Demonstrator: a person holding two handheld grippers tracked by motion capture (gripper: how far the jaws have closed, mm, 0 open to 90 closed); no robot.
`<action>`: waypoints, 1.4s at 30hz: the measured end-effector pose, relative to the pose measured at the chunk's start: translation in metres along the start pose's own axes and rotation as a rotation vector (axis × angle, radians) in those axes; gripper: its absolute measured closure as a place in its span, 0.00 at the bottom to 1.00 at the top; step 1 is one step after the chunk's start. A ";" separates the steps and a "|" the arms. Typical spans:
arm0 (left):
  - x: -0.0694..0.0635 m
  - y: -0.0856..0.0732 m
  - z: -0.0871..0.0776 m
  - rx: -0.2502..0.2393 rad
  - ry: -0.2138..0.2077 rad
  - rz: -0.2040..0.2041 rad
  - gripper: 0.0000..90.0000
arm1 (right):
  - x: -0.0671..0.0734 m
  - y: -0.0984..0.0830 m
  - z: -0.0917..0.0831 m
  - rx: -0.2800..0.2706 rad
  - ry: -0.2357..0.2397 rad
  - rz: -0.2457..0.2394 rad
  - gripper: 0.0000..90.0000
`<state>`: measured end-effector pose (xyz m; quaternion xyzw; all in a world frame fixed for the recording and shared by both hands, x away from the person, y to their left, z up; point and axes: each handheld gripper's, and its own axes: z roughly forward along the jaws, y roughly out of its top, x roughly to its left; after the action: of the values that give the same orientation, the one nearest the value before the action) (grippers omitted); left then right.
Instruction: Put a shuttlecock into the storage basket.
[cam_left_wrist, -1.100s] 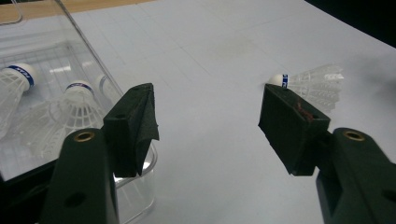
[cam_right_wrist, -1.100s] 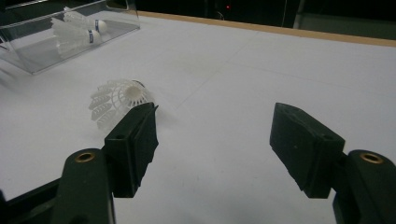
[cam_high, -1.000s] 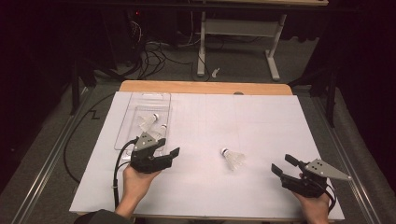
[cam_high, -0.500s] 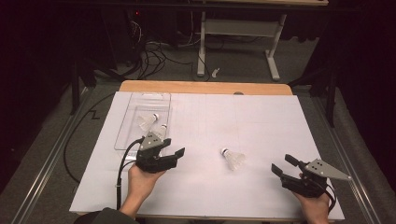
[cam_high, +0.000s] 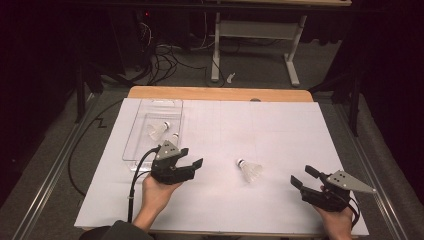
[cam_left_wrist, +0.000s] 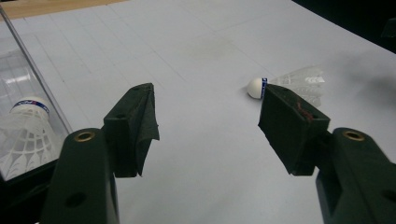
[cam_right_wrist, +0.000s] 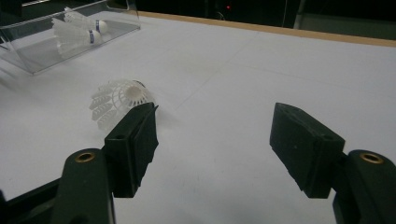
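A white shuttlecock (cam_high: 250, 170) lies on its side on the white mat, between my two grippers. My left gripper (cam_high: 192, 156) is open and empty, a short way to the left of it, jaws pointing right. In the left gripper view the shuttlecock (cam_left_wrist: 299, 81) lies beyond the right jaw, cork toward the open left gripper (cam_left_wrist: 208, 109). My right gripper (cam_high: 301, 175) rests open and empty near the front right. In the right gripper view the shuttlecock (cam_right_wrist: 119, 100) lies just past the left jaw of the right gripper (cam_right_wrist: 215, 126).
A clear plastic tray (cam_high: 150, 107) at the back left holds two shuttlecocks (cam_high: 157, 131), also seen as shuttlecocks (cam_right_wrist: 74, 35) in the right gripper view. The tray wall (cam_left_wrist: 37, 79) is close to my left gripper. A wooden table edge (cam_high: 220, 93) runs along the back.
My left gripper has moved right and slightly forward, away from the tray and toward the loose shuttlecock. The right gripper and the shuttlecock have stayed in place.
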<state>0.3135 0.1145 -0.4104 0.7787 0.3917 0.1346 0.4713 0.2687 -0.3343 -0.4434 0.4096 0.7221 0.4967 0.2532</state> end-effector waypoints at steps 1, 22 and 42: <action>0.000 0.000 0.001 0.001 -0.002 0.001 0.41 | 0.000 0.000 0.000 0.000 0.000 0.000 0.36; -0.011 0.006 0.015 0.014 -0.032 0.019 0.42 | 0.000 0.000 0.000 0.000 0.001 0.001 0.36; -0.021 0.012 0.032 0.025 -0.066 0.036 0.42 | 0.000 0.000 0.000 -0.001 0.001 0.000 0.36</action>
<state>0.3244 0.0760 -0.4133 0.7955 0.3636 0.1124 0.4715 0.2685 -0.3343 -0.4433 0.4094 0.7220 0.4973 0.2528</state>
